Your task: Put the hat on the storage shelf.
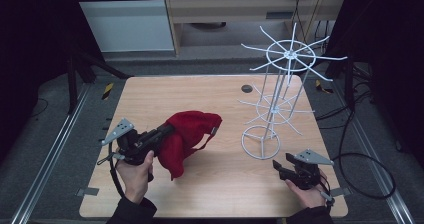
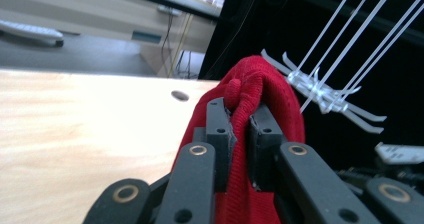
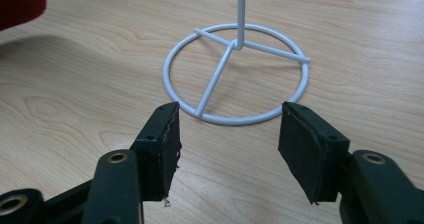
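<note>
A red cap [image 1: 187, 134] hangs above the wooden table [image 1: 150, 99], lifted off it at the left of centre. My left gripper [image 1: 167, 130] is shut on its fabric; in the left gripper view the red cloth [image 2: 255, 84] is pinched between the two black jaws and bulges over their tips. A white wire rack [image 1: 280, 84] with spoke arms stands on a ring base [image 1: 261, 141] at the right. My right gripper [image 1: 279, 166] sits low near the front right, open, with nothing between its fingers. In the right gripper view the ring base [image 3: 235, 74] lies just beyond the gripper [image 3: 229, 134].
A small dark hole [image 1: 246, 88] marks the table's far side. Metal rails [image 1: 55, 144] run along both sides of the table. A black cable [image 1: 370, 179] loops on the floor at the right. A cabinet stands beyond the far edge.
</note>
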Demonstrator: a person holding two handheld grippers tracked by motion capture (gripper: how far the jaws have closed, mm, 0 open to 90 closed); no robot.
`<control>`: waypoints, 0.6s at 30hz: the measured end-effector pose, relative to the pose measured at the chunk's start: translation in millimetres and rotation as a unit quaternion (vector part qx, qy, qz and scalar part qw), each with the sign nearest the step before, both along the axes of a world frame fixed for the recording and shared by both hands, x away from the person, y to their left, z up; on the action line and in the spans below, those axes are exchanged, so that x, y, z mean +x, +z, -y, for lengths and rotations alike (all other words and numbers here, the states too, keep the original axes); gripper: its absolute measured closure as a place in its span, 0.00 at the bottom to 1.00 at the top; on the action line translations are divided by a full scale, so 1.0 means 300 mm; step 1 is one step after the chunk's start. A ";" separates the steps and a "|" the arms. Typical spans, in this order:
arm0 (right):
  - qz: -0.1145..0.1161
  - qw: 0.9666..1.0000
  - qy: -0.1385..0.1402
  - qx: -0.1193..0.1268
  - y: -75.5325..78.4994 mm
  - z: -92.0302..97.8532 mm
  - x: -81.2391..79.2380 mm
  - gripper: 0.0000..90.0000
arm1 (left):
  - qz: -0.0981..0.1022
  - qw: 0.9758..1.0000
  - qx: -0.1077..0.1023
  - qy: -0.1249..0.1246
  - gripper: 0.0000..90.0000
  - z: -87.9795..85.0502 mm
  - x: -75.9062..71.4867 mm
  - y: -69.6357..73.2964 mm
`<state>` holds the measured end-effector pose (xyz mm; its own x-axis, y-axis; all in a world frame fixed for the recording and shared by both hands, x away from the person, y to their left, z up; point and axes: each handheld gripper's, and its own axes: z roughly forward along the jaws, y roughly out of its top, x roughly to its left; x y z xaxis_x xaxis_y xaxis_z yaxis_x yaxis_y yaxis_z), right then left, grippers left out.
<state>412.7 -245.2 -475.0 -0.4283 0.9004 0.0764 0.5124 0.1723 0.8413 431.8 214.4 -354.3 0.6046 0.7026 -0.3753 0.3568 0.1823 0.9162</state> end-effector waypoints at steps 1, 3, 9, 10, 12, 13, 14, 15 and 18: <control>0.000 1.000 0.000 -0.004 0.000 -0.001 0.001 0.47 | 0.003 1.000 -0.012 -0.002 0.91 0.001 0.001 0.015; 0.000 1.000 0.000 -0.004 0.000 -0.003 0.001 0.46 | 0.012 1.000 -0.025 -0.004 0.91 0.003 -0.002 0.039; 0.001 1.000 -0.001 -0.005 0.000 -0.003 0.002 0.46 | 0.034 0.998 -0.058 0.002 0.91 0.008 0.008 0.116; 0.001 1.000 -0.001 -0.003 0.000 -0.003 0.002 0.46 | 0.036 0.997 -0.063 0.003 0.91 0.008 0.013 0.129; 0.001 1.000 -0.002 -0.001 0.000 -0.001 0.001 0.46 | 0.044 0.997 -0.064 0.009 0.91 0.009 0.021 0.157; 0.001 1.000 -0.002 -0.001 0.001 -0.001 0.001 0.46 | 0.048 0.997 -0.063 0.012 0.91 0.012 0.024 0.170; 0.002 1.000 -0.003 -0.001 0.002 0.000 0.001 0.46 | 0.052 0.996 -0.065 0.012 0.91 0.014 0.027 0.179; 0.002 1.000 -0.003 -0.001 0.002 0.000 0.001 0.46 | 0.056 0.996 -0.064 0.013 0.91 0.017 0.030 0.191; 0.002 1.000 -0.003 -0.002 0.002 0.000 0.000 0.46 | 0.063 0.995 -0.069 0.015 0.91 0.025 0.037 0.218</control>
